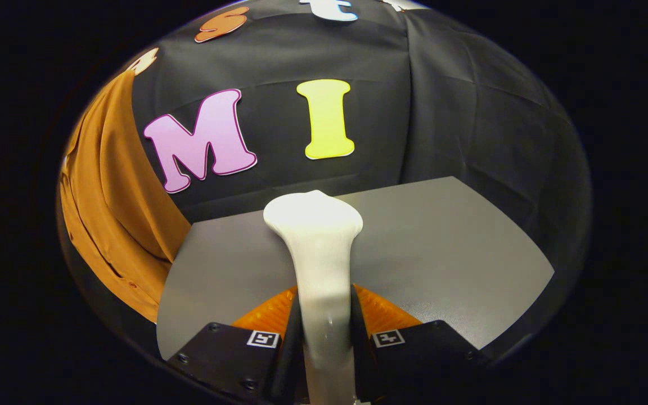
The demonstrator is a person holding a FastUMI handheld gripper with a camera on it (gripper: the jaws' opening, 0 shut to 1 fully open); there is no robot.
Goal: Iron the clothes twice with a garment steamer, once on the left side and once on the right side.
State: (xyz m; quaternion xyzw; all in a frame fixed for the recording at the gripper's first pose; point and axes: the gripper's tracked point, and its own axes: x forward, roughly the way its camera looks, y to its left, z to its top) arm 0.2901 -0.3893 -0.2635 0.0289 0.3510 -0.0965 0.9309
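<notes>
A white garment steamer [318, 253] stands up between my fingers, its slim handle pinched by both pads and its wider head rising just ahead of them. My gripper [325, 323] is shut on that handle. An orange-brown garment [113, 208] hangs to the left, beyond the table's left edge, with a row of small buttons along its lower folds. The steamer's head is apart from the cloth, well to its right.
A grey table [442, 253] lies under and ahead of the fingers, its far edge meeting the black booth wall [459, 124]. The table's right part is bare.
</notes>
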